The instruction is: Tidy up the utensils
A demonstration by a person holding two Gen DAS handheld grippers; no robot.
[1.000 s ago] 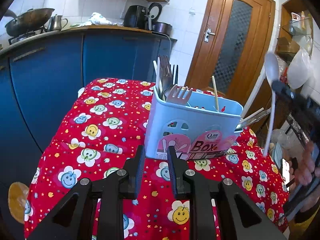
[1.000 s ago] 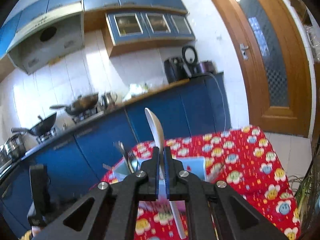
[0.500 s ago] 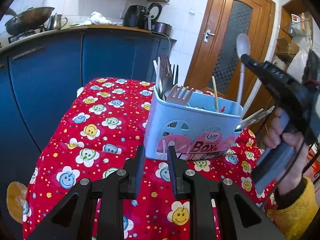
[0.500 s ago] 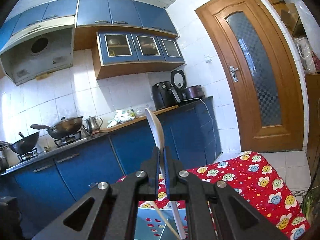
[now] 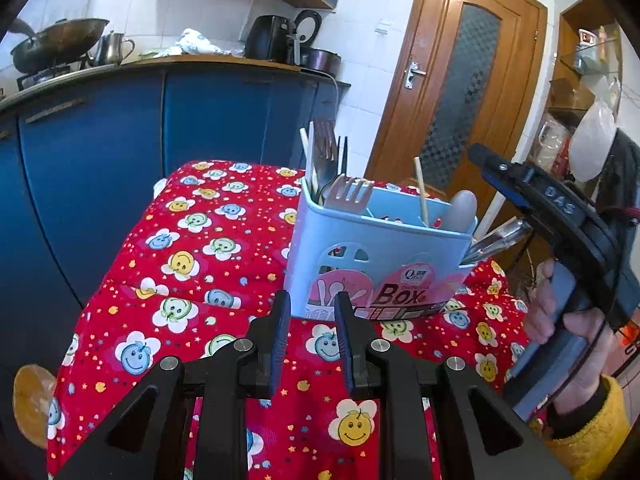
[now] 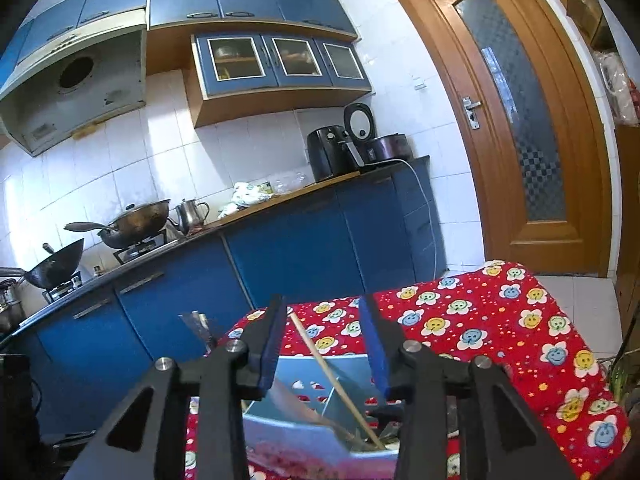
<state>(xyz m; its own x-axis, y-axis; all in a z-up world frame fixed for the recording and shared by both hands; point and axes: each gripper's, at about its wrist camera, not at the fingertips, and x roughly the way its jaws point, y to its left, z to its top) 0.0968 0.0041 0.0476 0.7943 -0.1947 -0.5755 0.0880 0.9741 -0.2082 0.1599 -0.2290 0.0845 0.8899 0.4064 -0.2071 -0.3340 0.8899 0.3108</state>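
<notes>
While the right tongs (image 6: 326, 336) spread empty: spoon (image 5: 462, 210) upright, bowl up, in caddy (image 5: 380, 256).

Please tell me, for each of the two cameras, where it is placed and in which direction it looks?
Left wrist: sits on the left gripper, low over the red tablecloth, facing the blue utensil box; the person's right hand shows, holding the right gripper.
Right wrist: sits on the right gripper, above the box, facing the kitchen counter; its jaws are opening with nothing between the pads.
Shared: the box, a chopstick, tablecloth, counter, wooden door.
</notes>
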